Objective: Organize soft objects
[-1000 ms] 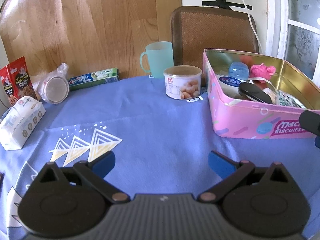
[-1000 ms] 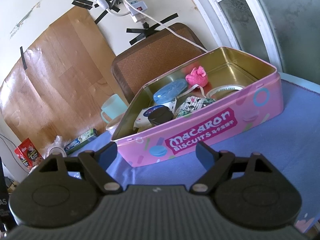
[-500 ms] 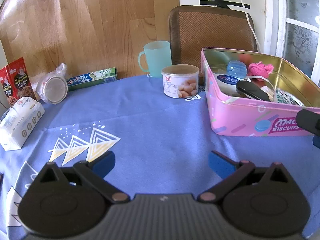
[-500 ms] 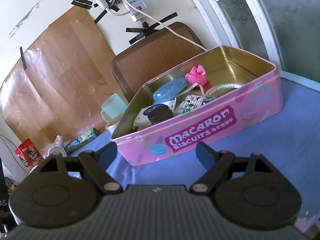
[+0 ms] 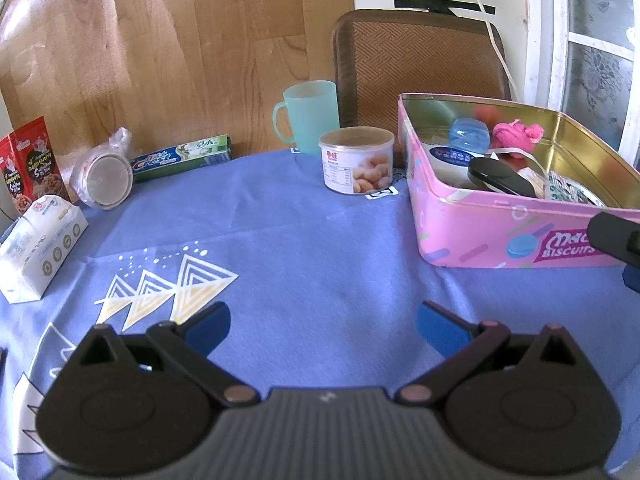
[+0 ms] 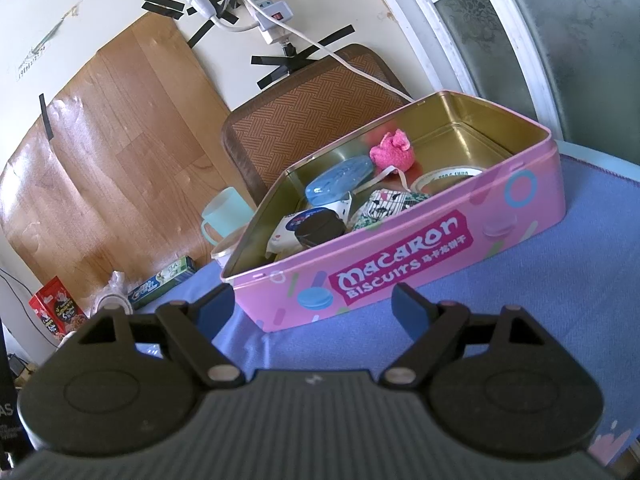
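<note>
A pink "Macaron Biscuits" tin [image 6: 400, 272] [image 5: 480, 236] stands open on the blue tablecloth. Inside lie a pink knitted soft piece [image 6: 392, 152] [image 5: 516, 136], a patterned cloth mask [image 6: 388, 204], a blue oval case [image 6: 340, 178], a black round case [image 6: 320, 226] and a tape roll [image 6: 448, 176]. My right gripper [image 6: 308, 312] is open, empty, just in front of the tin's long side. My left gripper [image 5: 322, 326] is open and empty over bare cloth, left of the tin. Part of the right gripper [image 5: 616, 236] shows at the left view's right edge.
Behind the cloth stand a mint cup [image 5: 308, 116], a round snack can [image 5: 356, 164], a toothpaste box [image 5: 182, 158], a bagged round lid [image 5: 102, 176], red snack packets [image 5: 32, 168] and a tissue pack [image 5: 40, 240]. A woven chair back [image 5: 416, 64] and a taped power cord [image 6: 320, 48] are beyond.
Both grippers have drifted back a little from the tin; it sits slightly farther off in both views. Both stay open and empty.
</note>
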Tool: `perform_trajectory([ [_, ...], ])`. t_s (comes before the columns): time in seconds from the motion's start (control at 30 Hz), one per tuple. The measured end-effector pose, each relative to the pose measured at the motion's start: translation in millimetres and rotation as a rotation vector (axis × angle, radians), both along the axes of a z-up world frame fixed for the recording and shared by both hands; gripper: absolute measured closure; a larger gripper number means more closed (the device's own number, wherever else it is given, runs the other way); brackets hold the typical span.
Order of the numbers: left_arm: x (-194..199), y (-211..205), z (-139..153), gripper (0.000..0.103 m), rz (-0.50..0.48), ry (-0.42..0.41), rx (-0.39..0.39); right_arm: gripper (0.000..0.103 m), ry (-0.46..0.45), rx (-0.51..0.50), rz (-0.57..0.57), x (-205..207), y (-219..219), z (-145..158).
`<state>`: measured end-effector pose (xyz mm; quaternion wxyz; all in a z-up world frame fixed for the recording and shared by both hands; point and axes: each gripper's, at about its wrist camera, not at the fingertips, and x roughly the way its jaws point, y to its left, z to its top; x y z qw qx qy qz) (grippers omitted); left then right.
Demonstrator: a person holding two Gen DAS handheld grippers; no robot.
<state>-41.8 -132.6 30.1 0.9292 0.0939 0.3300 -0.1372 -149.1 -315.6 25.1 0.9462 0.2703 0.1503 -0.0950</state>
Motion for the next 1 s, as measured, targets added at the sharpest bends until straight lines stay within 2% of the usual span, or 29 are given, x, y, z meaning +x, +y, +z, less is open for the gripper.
perform_trajectory([
  [0.47, -1, -1, -2, 0.0, -0.004, 0.008, 0.005, 0.015, -0.023, -0.076, 0.016, -3, 15, 4],
  [1.0, 0, 0, -6, 0.0, -0.006, 0.034, -0.003, 0.014, -0.019, -0.072, 0.018, -2, 16, 3],
])
